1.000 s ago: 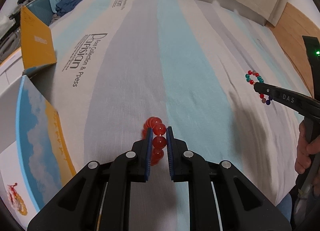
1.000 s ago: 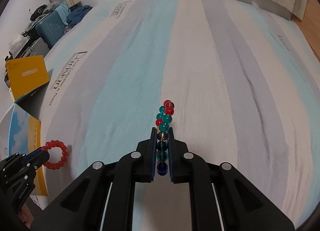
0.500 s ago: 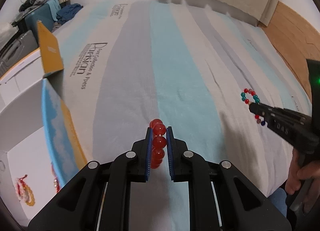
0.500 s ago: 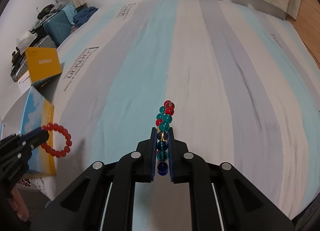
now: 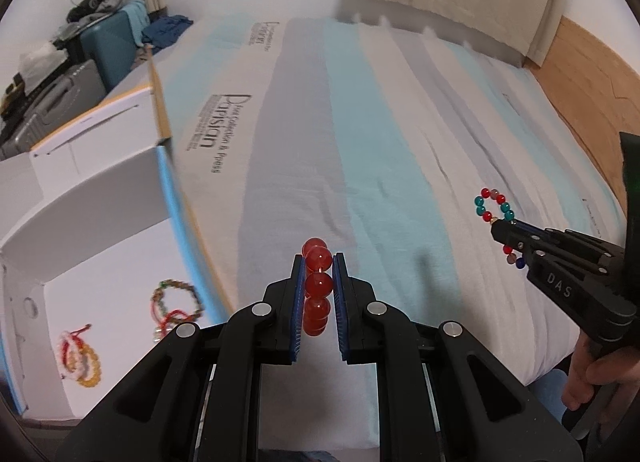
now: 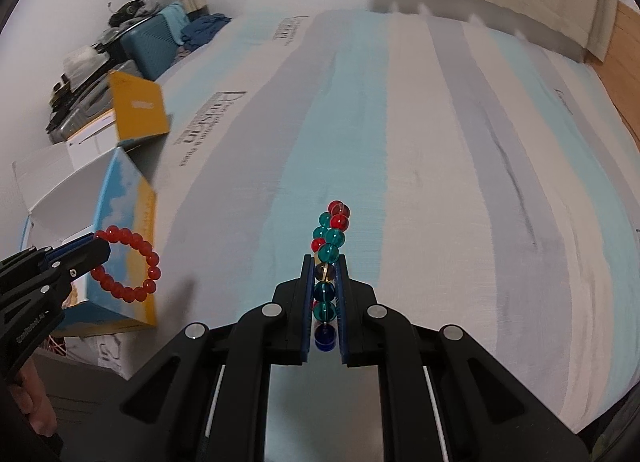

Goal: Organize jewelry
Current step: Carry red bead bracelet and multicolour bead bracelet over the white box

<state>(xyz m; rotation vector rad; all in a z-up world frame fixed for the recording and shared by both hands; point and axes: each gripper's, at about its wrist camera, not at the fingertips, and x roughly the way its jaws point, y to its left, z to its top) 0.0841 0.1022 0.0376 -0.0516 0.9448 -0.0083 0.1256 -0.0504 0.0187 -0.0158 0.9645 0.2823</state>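
My left gripper is shut on a red bead bracelet and holds it above the striped mattress, right of the open box. The same bracelet hangs as a ring in the right wrist view, beside the box's blue and yellow wall. My right gripper is shut on a teal, red and blue bead bracelet, held over the mattress. That gripper and its bracelet show at the right of the left wrist view.
The white box floor holds several bracelets: a green and red one and an orange and white one. A yellow box flap stands behind. Suitcases and clothes sit far left. Wooden floor lies right of the mattress.
Both grippers have lifted and moved left with their bracelets. The open box and the bracelets inside it have come into the left wrist view.
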